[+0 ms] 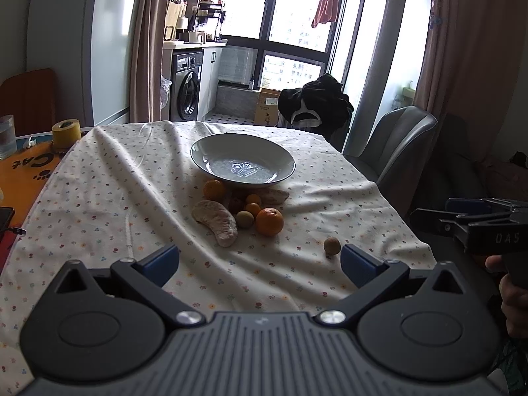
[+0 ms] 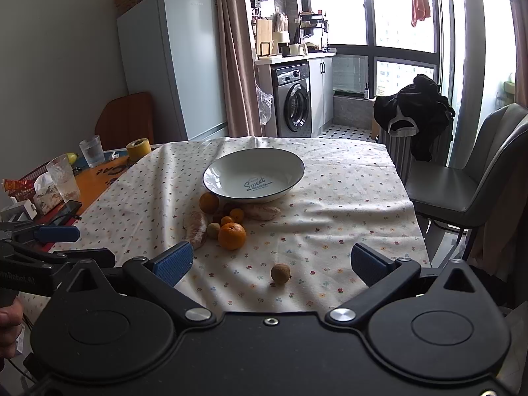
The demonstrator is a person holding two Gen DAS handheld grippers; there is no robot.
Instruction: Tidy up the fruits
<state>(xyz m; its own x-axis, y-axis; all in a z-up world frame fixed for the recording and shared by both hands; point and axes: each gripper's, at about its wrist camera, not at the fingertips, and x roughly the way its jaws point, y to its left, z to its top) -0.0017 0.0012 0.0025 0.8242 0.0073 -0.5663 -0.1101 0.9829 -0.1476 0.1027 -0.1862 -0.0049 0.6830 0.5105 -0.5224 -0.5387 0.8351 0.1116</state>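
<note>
The fruit sits in a tight heap on the desk, touching the near rim of the plate (image 2: 254, 178): a big orange (image 2: 232, 236) at the front, a second orange (image 2: 209, 202) at the back left, two small tangerines between them, a greenish round fruit (image 2: 213, 230), and two pale, rough, curved pieces, one (image 2: 197, 228) on the left and one (image 2: 262, 212) tucked under the plate's edge. One small brown round fruit (image 2: 280, 274) lies alone, well apart from the heap, toward the desk's near edge. The plate is empty, so I judge nothing has been sorted yet.

My right gripper (image 2: 270, 264) hovers with its fingers spread wide and empty, the lone fruit just ahead between them. My left gripper (image 1: 259, 260) is equally wide open and holds nothing.

The risks, as I see them: the round fruits are smooth and could roll, and the floral cloth (image 1: 99, 181) is wrinkled and sloping, so a nudge might send the lone fruit off the near edge. Pulling one piece from the heap could shift the others. The glossy, shallow ceramic plate may let fruit slide.
</note>
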